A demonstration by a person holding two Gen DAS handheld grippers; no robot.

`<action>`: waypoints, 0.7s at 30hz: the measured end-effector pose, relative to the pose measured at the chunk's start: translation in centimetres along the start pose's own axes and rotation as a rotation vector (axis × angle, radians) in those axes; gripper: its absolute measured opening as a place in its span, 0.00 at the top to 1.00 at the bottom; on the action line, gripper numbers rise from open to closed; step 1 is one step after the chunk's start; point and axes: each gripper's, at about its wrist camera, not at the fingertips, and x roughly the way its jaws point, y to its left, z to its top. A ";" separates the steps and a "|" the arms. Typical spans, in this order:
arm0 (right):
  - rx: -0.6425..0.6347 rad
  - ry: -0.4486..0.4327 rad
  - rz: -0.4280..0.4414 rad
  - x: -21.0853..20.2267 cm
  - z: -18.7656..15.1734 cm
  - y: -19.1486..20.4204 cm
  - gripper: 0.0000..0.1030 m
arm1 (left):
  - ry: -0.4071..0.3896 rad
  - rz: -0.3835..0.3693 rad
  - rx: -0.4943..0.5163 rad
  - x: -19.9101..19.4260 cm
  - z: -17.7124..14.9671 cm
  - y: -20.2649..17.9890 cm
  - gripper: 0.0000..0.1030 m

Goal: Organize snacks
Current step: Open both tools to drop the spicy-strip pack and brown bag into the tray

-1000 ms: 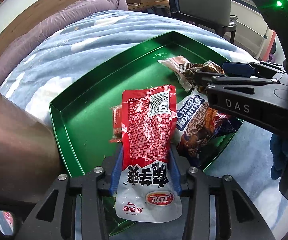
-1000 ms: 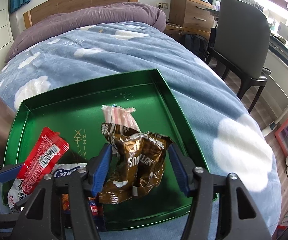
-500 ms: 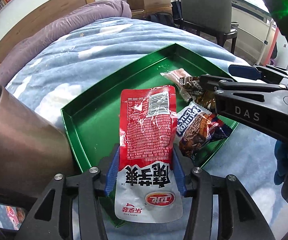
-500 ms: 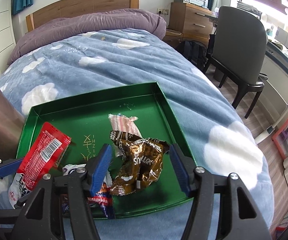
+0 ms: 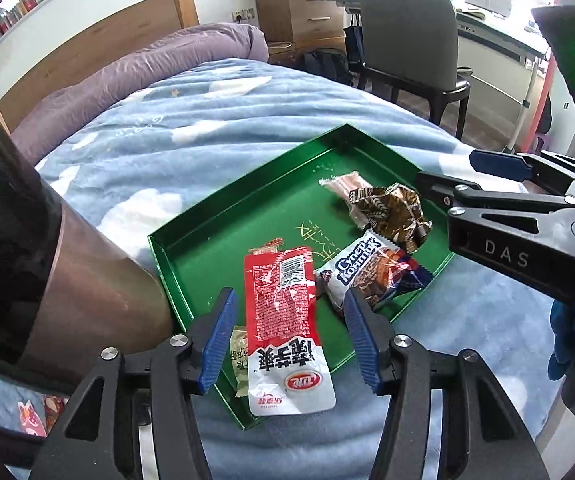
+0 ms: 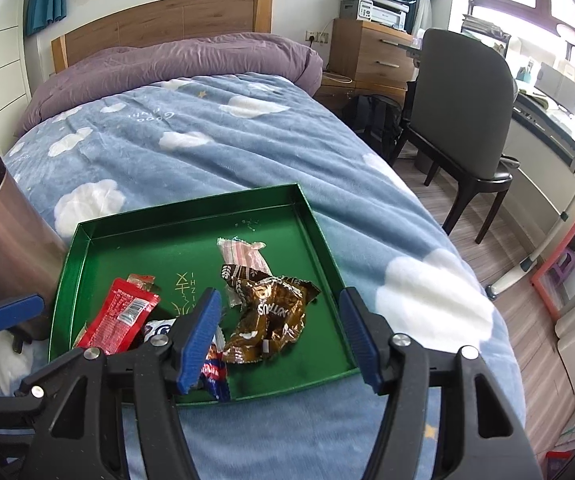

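L gripper (image 5: pixel 287 340) is seen unclenched above the red snack pouch (image 5: pixel 283 320); jaws have just been opening, pouch lies between them untouched, its lower end hung over the near rim of the green tray (image 5: pixel 215 216). R gripper (image 6: pixel 279 336) is likewise spread, jaws just widened, with the crumpled brown wrapper (image 6: pixel 271 312) below, not pinched. Both packs judged as dropped off for sorting in the tray, beside a white-blue wafer pack (image 5: pixel 371 272) & a pinkish wrapper (image 6: pixel 243 252). Tray is set on a blue cloud-print blanket (image 6: pixel 215 140), soft & uneven; metal cylinder (image 6: pixel 3 232) stands at its left. Bedroom: wooden headboard (image 6: pixel 159 20), dark chair (image 6: pixel 467 120).
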 end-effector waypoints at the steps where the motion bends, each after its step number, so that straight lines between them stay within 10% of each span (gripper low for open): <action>1: 0.000 -0.003 -0.001 -0.4 0.0 0.0 0.26 | -0.004 0.000 -0.001 -0.3 0.0 0.0 0.52; 21: -0.007 -0.014 0.025 -6.9 -3.1 2.7 0.24 | -0.045 -0.010 -0.038 -7.5 -3.9 1.7 0.52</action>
